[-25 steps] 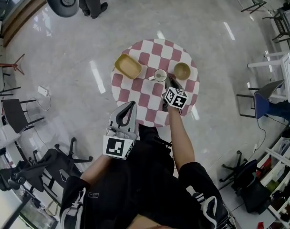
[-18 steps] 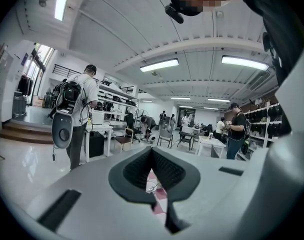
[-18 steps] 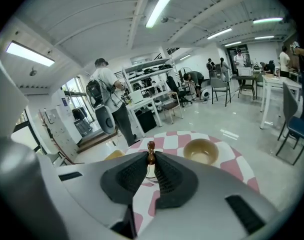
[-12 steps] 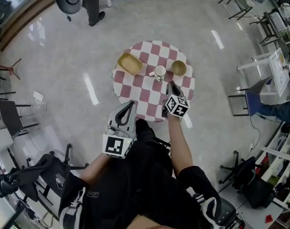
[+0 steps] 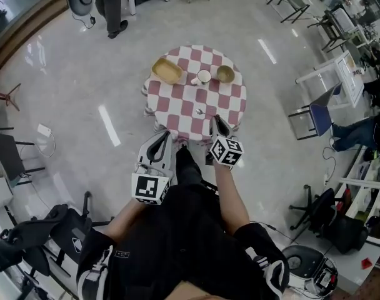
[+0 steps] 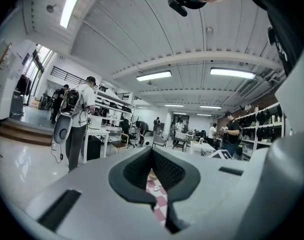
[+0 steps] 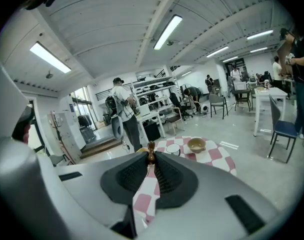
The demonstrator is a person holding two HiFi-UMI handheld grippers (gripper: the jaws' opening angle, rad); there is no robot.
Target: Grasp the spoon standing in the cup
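Observation:
The white cup stands on the round red-and-white checkered table, between a yellow tray and a wooden bowl. No spoon shows in the cup. My right gripper hangs over the table's near edge, well back from the cup. In the right gripper view its jaws are shut on a thin brown wooden spoon, whose end pokes up past the tips. My left gripper is beside it at the table's near edge, its tips together with nothing in them.
A small shiny object lies on the cloth near the front. A person stands beyond the table at the far left. Chairs and desks ring the room on the right, and black office chairs stand at the lower left.
The whole view has drawn back from the table. My right gripper has come away from the cup toward the table's near edge and risen. My left gripper has drawn back too.

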